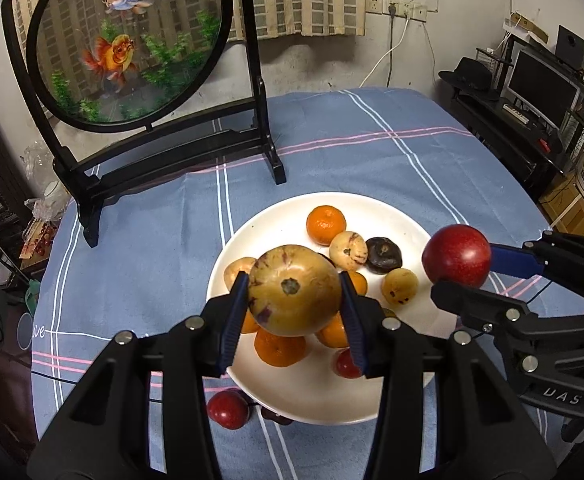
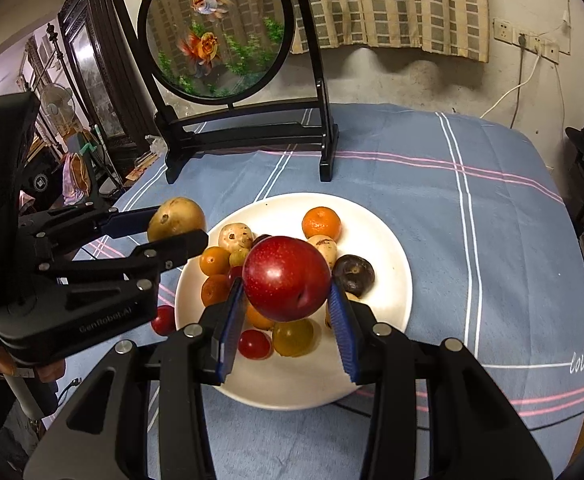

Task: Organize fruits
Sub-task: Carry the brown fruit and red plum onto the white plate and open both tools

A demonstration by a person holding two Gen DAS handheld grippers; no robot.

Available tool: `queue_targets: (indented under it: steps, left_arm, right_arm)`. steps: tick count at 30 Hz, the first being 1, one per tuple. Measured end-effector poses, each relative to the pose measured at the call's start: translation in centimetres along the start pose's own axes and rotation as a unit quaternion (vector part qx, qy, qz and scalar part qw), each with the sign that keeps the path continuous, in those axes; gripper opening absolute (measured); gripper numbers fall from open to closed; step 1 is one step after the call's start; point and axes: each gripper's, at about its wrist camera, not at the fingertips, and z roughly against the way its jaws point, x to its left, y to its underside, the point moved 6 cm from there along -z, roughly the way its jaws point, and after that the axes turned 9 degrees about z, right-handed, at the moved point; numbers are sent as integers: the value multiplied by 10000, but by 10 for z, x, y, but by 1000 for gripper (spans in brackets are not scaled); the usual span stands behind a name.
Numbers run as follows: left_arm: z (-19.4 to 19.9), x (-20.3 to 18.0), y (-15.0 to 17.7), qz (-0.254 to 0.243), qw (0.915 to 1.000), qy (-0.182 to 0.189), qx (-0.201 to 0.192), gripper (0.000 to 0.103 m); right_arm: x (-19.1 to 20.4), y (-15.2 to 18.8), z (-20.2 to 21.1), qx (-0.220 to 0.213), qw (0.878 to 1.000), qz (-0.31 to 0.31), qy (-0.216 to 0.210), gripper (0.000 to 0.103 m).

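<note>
A white plate [image 1: 276,392] [image 2: 388,248] on the blue striped cloth holds several fruits: tangerines, small tan fruits, a dark wrinkled one [image 1: 384,255] [image 2: 354,274] and red ones. My left gripper [image 1: 294,300] [image 2: 176,224] is shut on a large tan-yellow fruit [image 1: 294,290] [image 2: 176,218], held above the plate's left part. My right gripper [image 2: 288,300] [image 1: 458,270] is shut on a red apple-like fruit [image 2: 286,278] [image 1: 456,256], held above the plate's right side. A small red fruit [image 1: 228,409] [image 2: 163,320] lies on the cloth beside the plate's near-left rim.
A black-framed round goldfish screen [image 1: 128,40] [image 2: 216,32] stands on the table's far left. A desk with a monitor [image 1: 544,84] is past the table's right edge. A cabinet and clutter [image 2: 92,80] sit left of the table.
</note>
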Motion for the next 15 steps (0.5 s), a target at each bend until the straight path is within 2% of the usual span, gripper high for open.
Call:
queue_targets:
  steps: [7,15]
  left_arm:
    - [-19,-2,0,-92,9998,-56,139,45]
    - [-32,-2,-3,-161,9998,-56,126,45]
  right_arm:
    - [-3,-6,-20,131,9999,42,-33,42]
    - [-11,-12,-32,176,9998,59,-47,42]
